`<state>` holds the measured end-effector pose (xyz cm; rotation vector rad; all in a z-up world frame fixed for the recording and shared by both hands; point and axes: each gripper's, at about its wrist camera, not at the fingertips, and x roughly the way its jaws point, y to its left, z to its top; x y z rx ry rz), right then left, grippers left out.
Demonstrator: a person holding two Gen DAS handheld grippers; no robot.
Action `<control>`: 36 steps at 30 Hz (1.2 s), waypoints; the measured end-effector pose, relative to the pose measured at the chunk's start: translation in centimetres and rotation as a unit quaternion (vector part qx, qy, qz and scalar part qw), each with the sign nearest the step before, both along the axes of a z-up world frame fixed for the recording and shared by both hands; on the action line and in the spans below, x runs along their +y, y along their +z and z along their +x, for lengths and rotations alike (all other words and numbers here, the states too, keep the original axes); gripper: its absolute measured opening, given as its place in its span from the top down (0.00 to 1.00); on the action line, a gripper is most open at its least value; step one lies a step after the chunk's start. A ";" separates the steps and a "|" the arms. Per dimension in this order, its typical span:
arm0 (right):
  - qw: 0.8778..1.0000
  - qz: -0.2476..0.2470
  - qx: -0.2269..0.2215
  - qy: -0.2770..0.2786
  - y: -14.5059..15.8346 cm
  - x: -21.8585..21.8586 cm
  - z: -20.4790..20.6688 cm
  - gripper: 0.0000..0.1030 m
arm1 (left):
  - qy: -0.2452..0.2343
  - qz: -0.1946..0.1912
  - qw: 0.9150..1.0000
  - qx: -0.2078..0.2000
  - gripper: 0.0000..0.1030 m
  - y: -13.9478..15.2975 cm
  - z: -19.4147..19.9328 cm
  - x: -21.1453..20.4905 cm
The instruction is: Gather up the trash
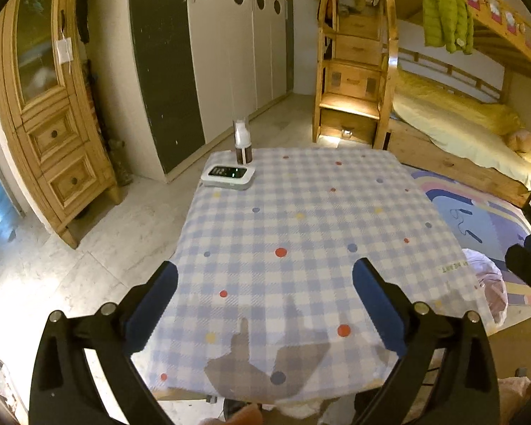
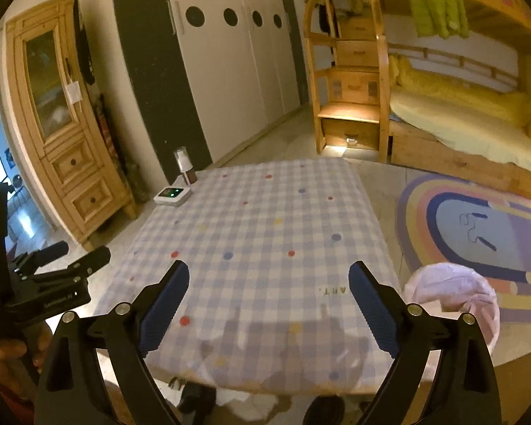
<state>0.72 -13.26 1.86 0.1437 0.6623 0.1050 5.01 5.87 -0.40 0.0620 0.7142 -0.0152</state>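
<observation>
Standing at the table's [image 1: 301, 212] far corner: bottle [image 1: 243, 141] behind white device [image 1: 227, 176].

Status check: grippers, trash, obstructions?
Left gripper open, empty. Right gripper open, empty. No trash visible on checked tablecloth; pink-lined bin beside the table. Bottle and white device on far corner.

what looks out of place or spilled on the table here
Nothing stands out. The checked cloth lies flat with no spill; only a bottle standing upright and a white device sit at its far left corner. The lined bin stands upright beside the table. Both grippers are open and empty.
</observation>
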 end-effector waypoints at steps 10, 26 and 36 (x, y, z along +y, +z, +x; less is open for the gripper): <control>0.999 -0.037 -0.011 -0.007 2.6 1.0 -3.2 0.12 | -0.010 0.016 1.000 -0.003 0.07 3.0 -2.9 -1.6; 0.998 -0.034 -0.042 -0.036 7.5 -1.4 -7.4 0.12 | -0.013 0.016 0.999 -0.026 0.07 7.9 -8.0 -3.4; 0.997 -0.030 -0.052 -0.040 8.0 -1.7 -8.7 0.12 | -0.015 0.015 0.999 -0.031 0.07 8.5 -9.0 -3.5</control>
